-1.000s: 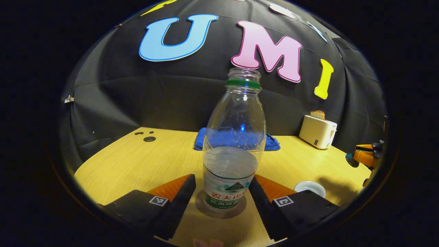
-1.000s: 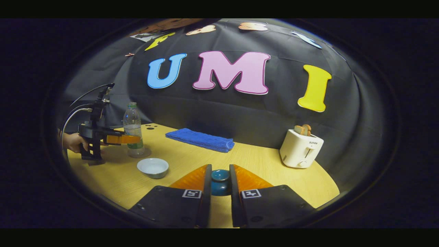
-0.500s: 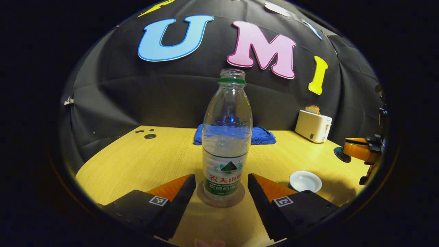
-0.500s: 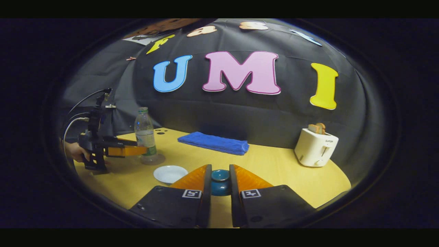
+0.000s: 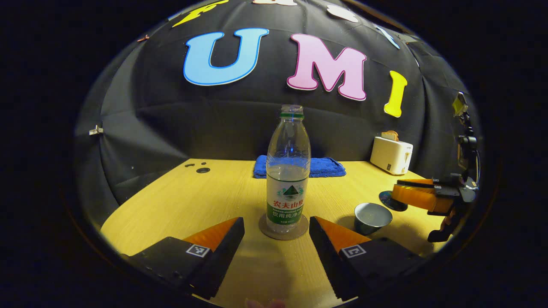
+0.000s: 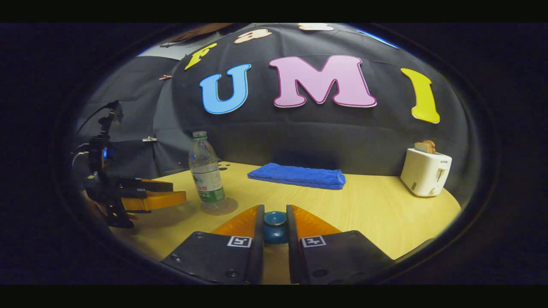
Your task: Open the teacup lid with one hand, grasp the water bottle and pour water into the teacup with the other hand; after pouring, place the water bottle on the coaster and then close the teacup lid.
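My left gripper stands with its jaws wide apart, holding nothing; bare table shows between the fingers. Just beyond the tips, centred in the gap and clear of both fingers, the clear plastic water bottle with the green neck ring stands upright on the round brown coaster, uncapped and about half full. To its right the small grey round teacup sits open on the light wooden table, near my right-hand finger but apart from it.

My right gripper has its jaws drawn close together, clamped on the knob of the dark blue teacup lid, which sits pinched between both fingers. In the left gripper view that gripper hovers beyond the teacup with the lid's dark disc at its tip, above the table.

Open tabletop lies left of the bottle. Farther back, a folded blue towel lies along the table's rear edge, and a white toaster with bread in it stands at the far right corner.
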